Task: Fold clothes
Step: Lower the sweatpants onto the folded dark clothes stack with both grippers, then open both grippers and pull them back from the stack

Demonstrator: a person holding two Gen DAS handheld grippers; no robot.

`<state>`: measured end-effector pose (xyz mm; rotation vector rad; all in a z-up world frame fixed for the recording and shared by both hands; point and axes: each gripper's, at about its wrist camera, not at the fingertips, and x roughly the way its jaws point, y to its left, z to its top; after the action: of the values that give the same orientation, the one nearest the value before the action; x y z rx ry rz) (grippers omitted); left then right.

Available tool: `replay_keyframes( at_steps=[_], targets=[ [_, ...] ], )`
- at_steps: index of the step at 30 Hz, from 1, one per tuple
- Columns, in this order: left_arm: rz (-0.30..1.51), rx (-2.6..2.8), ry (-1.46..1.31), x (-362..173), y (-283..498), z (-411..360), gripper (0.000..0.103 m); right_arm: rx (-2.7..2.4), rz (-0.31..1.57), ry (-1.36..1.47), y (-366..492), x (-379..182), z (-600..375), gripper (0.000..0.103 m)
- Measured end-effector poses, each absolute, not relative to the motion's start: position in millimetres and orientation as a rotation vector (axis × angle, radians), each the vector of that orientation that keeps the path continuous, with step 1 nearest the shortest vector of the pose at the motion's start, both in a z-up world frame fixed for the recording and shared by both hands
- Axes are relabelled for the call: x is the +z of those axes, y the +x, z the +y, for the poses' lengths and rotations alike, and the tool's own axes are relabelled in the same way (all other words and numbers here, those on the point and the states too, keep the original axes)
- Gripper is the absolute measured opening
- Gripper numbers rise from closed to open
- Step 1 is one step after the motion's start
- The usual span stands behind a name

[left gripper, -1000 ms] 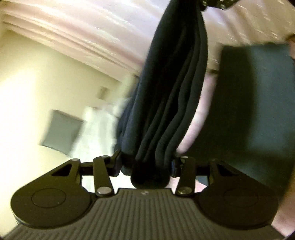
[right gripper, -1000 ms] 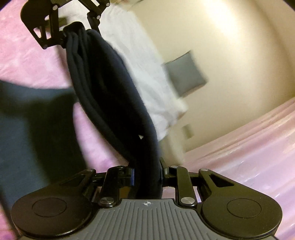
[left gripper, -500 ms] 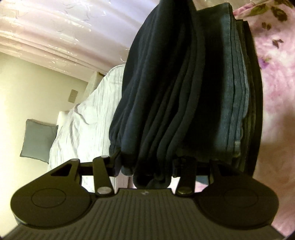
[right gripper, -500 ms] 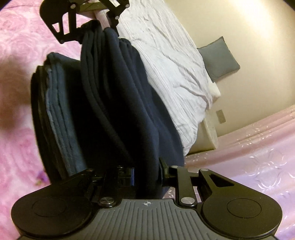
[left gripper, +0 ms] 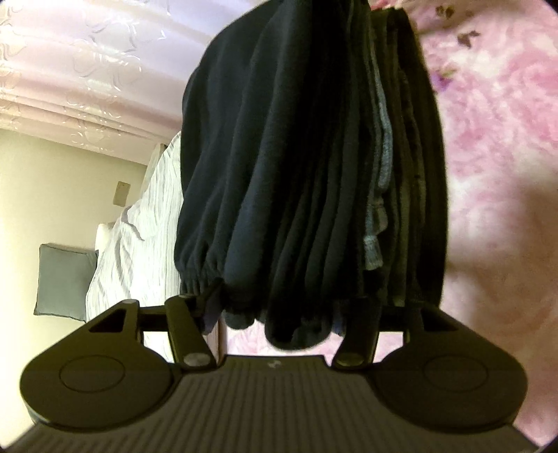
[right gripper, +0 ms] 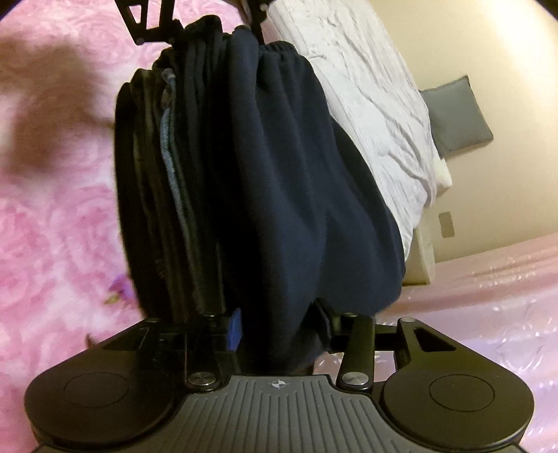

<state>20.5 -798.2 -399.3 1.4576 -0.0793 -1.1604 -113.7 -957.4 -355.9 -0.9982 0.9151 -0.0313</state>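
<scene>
A folded navy garment point(left gripper: 261, 174) with an elastic waistband stretches between my two grippers and lies against a stack of folded dark clothes point(left gripper: 401, 174) on a pink floral bedspread point(left gripper: 488, 139). My left gripper point(left gripper: 279, 313) has the garment's end between its fingers; its jaws are opening and the cloth sags loose between them. In the right wrist view, the garment point(right gripper: 296, 191) runs from my right gripper point(right gripper: 279, 327) up to the left gripper point(right gripper: 205, 21). The right jaws are opening too, and a blue pad point(right gripper: 233, 331) shows bare beside the cloth. The stack point(right gripper: 150, 191) sits left of the garment.
The pink bedspread point(right gripper: 52, 209) spreads around the stack. Beyond it stands another bed with a crumpled white duvet point(right gripper: 366, 87) and a grey pillow point(right gripper: 457, 111) against a cream wall. A pale pink curtain point(left gripper: 69, 69) hangs along one side.
Both grippers have come down with the navy garment until it lies against the stack of folded clothes. Both pairs of jaws stand wider than before, and the cloth has slackened between them.
</scene>
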Motion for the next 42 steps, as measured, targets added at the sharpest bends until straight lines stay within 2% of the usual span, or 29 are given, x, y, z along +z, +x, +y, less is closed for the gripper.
replay_keyframes(
  at_steps=[4,7,11,15,20,27,28,29,30,31,32,35,42],
  targets=[
    [0.043,-1.193,1.336,-379.0,29.2,-775.5,0.058,-0.059,0.934,-0.812,-117.2,-334.3,-958.2,0.044],
    [0.152,-1.161,1.118,-352.8,33.8,-761.0,0.056,-0.073,0.867,-0.585,-113.1,-306.2,-962.7,0.044],
    [0.277,-1.081,0.862,-314.2,54.4,-793.9,0.054,-0.141,0.798,-0.262,-98.3,-284.1,-984.2,0.043],
    [0.428,-1.045,0.715,-308.3,67.1,-836.5,0.054,-0.201,0.867,-0.017,-81.7,-299.7,-1011.5,0.043],
    [0.586,-1.026,0.730,-329.1,73.9,-855.4,0.053,-0.222,0.902,0.084,-78.6,-309.9,-1022.8,0.043],
    [0.646,-0.965,0.653,-288.3,71.9,-848.2,0.054,-0.243,0.919,0.160,-102.0,-296.9,-1013.6,0.044],
    [0.662,-0.947,0.643,-284.8,62.7,-836.6,0.059,-0.252,0.928,0.181,-107.8,-296.8,-1011.2,0.044],
    [0.680,-0.930,0.632,-287.4,56.5,-826.0,0.069,-0.260,0.938,0.201,-116.4,-293.2,-1009.4,0.051],
    [0.700,-0.913,0.614,-291.9,53.8,-818.7,0.075,-0.276,0.948,0.220,-124.8,-292.3,-1004.7,0.061],
    [0.718,-0.896,0.591,-291.3,47.6,-811.1,0.086,-0.291,0.957,0.238,-133.1,-291.3,-999.9,0.081],
    [0.733,-0.880,0.569,-289.2,40.7,-804.4,0.093,-0.305,0.965,0.258,-141.4,-290.3,-994.9,0.084],
    [0.795,-0.832,0.489,-283.2,21.9,-789.3,0.100,-0.325,0.984,0.336,-164.2,-284.5,-980.9,0.084],
    [0.956,-0.773,0.222,-261.8,-0.8,-749.3,0.101,-0.423,0.956,0.503,-204.6,-252.3,-960.9,0.084]
  ],
)
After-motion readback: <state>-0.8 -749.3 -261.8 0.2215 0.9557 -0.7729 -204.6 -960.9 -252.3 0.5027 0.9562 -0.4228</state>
